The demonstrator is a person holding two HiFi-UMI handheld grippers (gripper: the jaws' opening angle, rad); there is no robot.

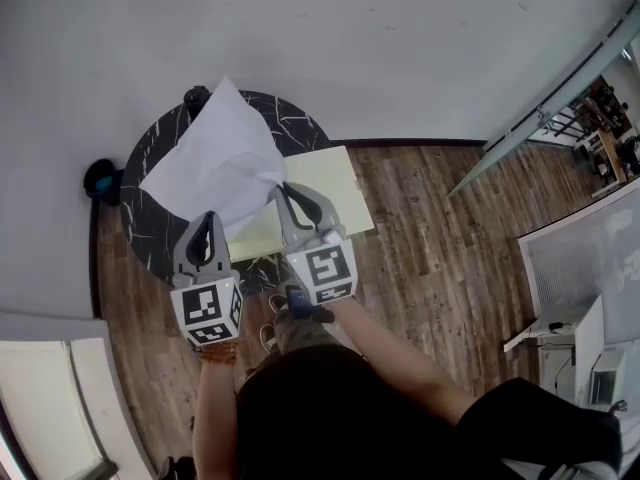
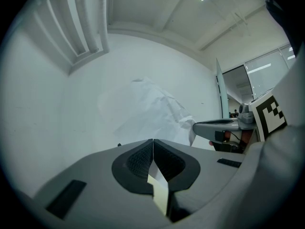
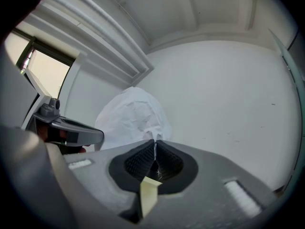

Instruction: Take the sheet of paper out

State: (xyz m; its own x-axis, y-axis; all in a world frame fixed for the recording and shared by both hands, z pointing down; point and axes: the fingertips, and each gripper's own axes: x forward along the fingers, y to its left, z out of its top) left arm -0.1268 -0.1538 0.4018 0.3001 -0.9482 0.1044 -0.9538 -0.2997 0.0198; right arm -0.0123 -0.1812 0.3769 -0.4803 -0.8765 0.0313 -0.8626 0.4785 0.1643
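Observation:
A large crumpled white sheet of paper (image 1: pixel 220 163) hangs in the air over the round black marble table (image 1: pixel 150 223). My right gripper (image 1: pixel 282 190) is shut on the sheet's lower right corner. In the right gripper view the sheet (image 3: pixel 131 113) rises straight from the closed jaws (image 3: pixel 155 144). A pale yellow folder (image 1: pixel 325 183) lies on the table beneath, partly hidden by the sheet. My left gripper (image 1: pixel 207 220) is shut beside the sheet's lower edge. In the left gripper view the sheet (image 2: pixel 147 111) floats well ahead of those jaws (image 2: pixel 153 144), apart from them.
A dark round object (image 1: pixel 100 180) sits on the floor left of the table, and a small dark item (image 1: pixel 196 96) at its far edge. Wooden floor (image 1: pixel 430 218) spreads to the right, toward a glass partition (image 1: pixel 545 108) and white furniture (image 1: pixel 590 268). A white wall stands behind.

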